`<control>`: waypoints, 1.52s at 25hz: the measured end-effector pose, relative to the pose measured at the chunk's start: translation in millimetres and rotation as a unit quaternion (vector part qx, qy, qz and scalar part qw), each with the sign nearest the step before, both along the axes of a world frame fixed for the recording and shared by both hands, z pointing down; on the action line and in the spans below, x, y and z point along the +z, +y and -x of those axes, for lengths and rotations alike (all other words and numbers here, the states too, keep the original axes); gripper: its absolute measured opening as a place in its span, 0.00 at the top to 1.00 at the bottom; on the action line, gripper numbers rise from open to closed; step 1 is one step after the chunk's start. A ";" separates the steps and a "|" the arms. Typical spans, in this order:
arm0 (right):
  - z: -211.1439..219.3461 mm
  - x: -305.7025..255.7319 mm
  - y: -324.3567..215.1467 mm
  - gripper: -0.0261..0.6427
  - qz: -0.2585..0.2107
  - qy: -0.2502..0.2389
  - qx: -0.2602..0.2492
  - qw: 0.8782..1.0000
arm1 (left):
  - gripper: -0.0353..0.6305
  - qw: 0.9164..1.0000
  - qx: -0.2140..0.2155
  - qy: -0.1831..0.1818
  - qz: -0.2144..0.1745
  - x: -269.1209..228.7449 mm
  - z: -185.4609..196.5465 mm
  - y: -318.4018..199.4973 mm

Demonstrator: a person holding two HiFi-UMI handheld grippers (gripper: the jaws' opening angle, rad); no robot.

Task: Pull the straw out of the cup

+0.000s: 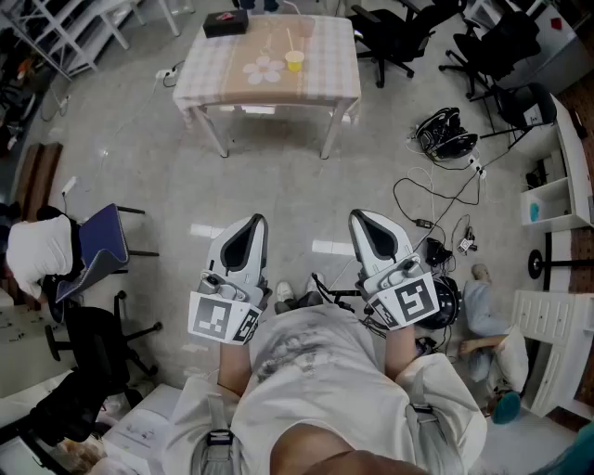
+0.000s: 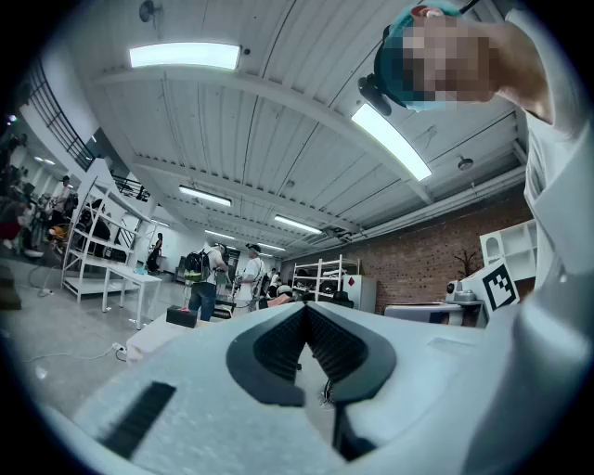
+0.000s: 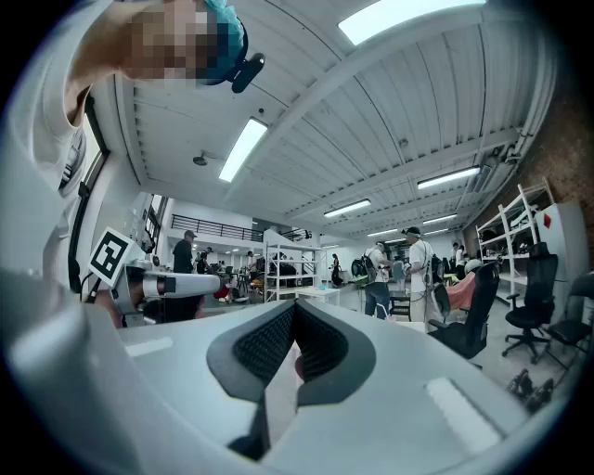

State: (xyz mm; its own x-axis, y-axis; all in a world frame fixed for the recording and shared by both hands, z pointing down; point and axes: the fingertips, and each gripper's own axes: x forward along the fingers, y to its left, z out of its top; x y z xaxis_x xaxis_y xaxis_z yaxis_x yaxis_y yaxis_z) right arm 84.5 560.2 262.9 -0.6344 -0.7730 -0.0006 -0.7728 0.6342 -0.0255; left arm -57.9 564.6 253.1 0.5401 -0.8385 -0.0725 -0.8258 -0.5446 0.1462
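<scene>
The yellow cup (image 1: 294,61) sits on the checked desk (image 1: 213,65) way across the room, with the straw (image 1: 289,39) poking up out of it. It's just beside a flower-shaped mat (image 1: 264,70), and there's a black box (image 1: 225,23) at the far corner. The left gripper (image 1: 254,227) and right gripper (image 1: 362,223) are side by side close to the person's body, well apart from the desk. Both have their jaws pressed together, with nothing between them.

pale tongs (image 1: 253,223), black pads (image 2: 278,345), white T-shirt (image 1: 311,357)
</scene>
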 end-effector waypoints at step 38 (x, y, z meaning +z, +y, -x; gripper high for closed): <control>-9.2 6.5 -161.1 0.95 -0.003 -0.001 0.013 1.000 | 0.94 0.999 0.042 -0.016 0.009 17.3 -31.9 -165.2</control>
State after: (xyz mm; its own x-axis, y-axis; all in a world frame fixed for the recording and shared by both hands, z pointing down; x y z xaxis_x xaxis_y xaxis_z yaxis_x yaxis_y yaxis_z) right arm 93.7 399.1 269.4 -0.6144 -0.7890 -0.0056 -0.7887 0.6143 -0.0232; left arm -26.1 399.4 270.4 0.6102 -0.7912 -0.0399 -0.7818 -0.6096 0.1309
